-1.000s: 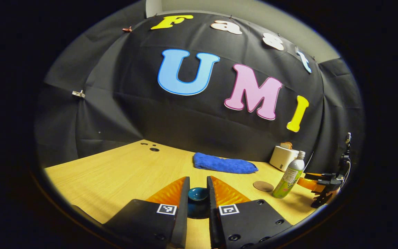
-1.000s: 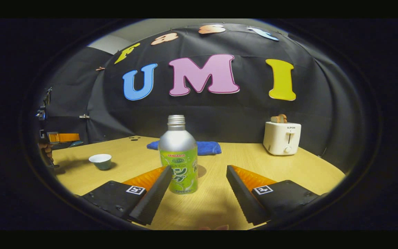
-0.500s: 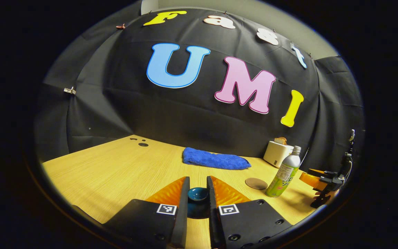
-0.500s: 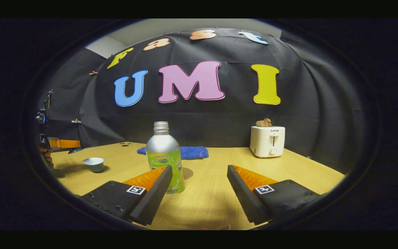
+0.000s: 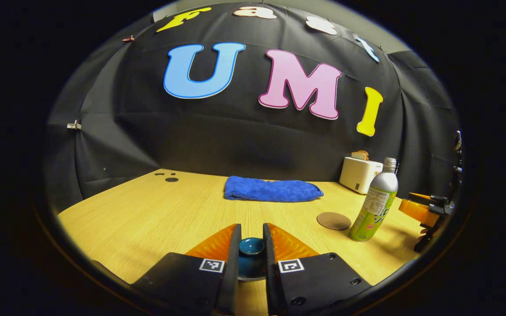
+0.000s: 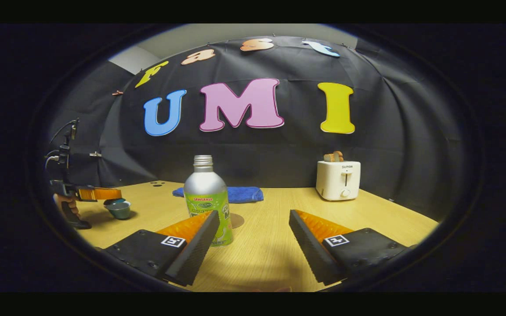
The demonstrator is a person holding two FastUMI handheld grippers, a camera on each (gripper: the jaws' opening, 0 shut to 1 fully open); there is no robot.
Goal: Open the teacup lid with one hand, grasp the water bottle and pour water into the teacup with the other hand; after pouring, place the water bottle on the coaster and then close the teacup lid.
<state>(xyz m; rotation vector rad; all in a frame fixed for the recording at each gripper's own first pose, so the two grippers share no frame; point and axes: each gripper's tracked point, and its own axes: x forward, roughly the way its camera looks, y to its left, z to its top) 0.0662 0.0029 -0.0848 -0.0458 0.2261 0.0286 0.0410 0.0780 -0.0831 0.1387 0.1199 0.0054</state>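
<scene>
Left gripper (image 5: 251, 239) fingers clamped on teacup lid (image 5: 251, 246); right gripper (image 6: 253, 228) fingers wide apart beside water bottle (image 6: 206, 202).

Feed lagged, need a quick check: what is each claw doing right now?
Left claw: shut on the teacup lid.
Right claw: open, empty, water bottle ahead by its left finger.

Black cloth wall (image 6: 279, 149), wooden table (image 5: 147, 210), seemingly dim.

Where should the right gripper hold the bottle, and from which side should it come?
Probably the straight green-labelled body of the bottle, below the tapering silver shoulder. It stands upright and uncapped on the table, so come level from the front, one finger on each side. The right gripper is open, the bottle left of its gap.
</scene>
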